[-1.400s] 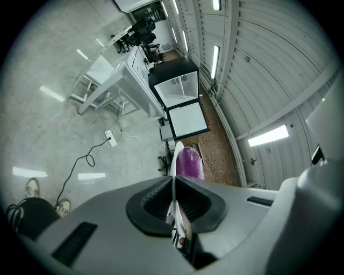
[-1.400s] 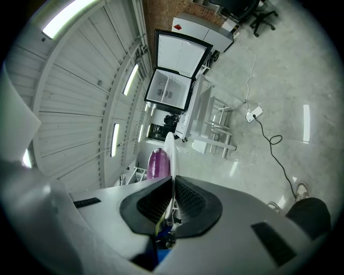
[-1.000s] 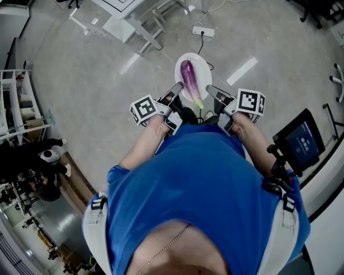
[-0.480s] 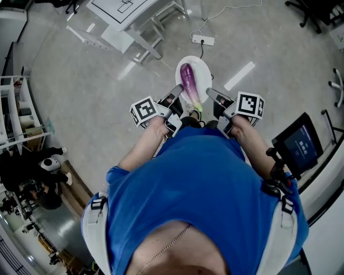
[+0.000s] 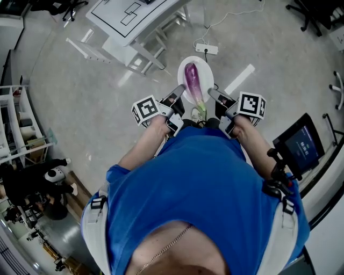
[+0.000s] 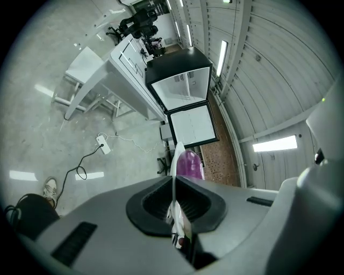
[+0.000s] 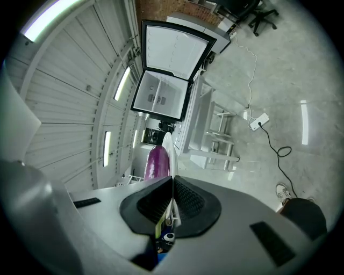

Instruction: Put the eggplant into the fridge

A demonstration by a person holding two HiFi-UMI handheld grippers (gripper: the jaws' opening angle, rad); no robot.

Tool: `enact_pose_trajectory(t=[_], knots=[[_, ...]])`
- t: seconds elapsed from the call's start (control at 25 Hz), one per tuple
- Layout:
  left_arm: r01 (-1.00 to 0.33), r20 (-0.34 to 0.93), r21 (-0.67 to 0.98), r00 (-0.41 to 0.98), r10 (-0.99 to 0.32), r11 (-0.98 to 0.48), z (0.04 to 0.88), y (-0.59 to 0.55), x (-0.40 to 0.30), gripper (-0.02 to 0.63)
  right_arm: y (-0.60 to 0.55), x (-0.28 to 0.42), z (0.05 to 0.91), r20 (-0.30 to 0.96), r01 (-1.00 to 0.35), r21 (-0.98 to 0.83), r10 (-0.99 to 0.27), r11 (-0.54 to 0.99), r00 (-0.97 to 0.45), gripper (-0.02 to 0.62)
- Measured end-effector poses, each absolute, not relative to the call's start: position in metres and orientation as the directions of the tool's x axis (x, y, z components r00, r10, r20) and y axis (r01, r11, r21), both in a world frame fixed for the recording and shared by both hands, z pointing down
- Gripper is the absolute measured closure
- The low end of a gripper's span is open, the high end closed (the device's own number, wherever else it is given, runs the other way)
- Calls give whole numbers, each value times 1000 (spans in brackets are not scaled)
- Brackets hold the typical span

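A purple eggplant (image 5: pixel 192 79) with a green stem lies on a white plate (image 5: pixel 204 69), carried in front of the person above the floor. My left gripper (image 5: pixel 179 94) is shut on the plate's left rim, my right gripper (image 5: pixel 213 95) on its right rim. In the left gripper view the plate (image 6: pixel 176 157) shows edge-on between the jaws of the left gripper (image 6: pixel 174 185), the eggplant (image 6: pixel 188 163) beyond. The right gripper view shows the same: gripper (image 7: pixel 172 189), plate (image 7: pixel 167 145), eggplant (image 7: pixel 157 163). The black fridge (image 6: pixel 185 102) (image 7: pixel 167 70) stands ahead, open, white inside.
A white table (image 5: pixel 134 16) with metal legs stands ahead on the left. A power strip (image 5: pixel 206 48) with its cable lies on the grey floor beyond the plate. Shelving (image 5: pixel 16 123) is at the left, a screen on a stand (image 5: pixel 301 142) at the right.
The person has walked forward with the plate: the table and the power strip have slid down the head view, closer. Both grippers keep their hold on the plate.
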State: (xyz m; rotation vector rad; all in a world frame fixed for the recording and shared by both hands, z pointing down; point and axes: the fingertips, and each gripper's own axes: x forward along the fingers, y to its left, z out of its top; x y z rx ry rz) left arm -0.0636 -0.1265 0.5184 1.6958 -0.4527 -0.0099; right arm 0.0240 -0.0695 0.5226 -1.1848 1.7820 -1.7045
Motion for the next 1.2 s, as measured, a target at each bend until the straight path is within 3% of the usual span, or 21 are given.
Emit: enact_pose_trajectory(t=[0.28, 0.52, 0.76, 1.2], knots=[[-322, 297, 943, 927, -230, -83, 529, -129, -54, 581, -64, 33, 537, 299, -279, -945, -805, -173, -512, 584], [-322, 306, 944, 938, -162, -79, 533, -94, -106, 581, -25, -24, 537, 295, -252, -948, -839, -195, -458, 583], [-331, 315, 943, 928, -198, -47, 535, -134, -45, 581, -68, 38, 537, 303, -249, -947, -814, -202, -495, 584], [-312, 289, 950, 914, -285, -35, 534, -127, -64, 581, -68, 24, 533, 285, -274, -950, -782, -151, -555, 584]])
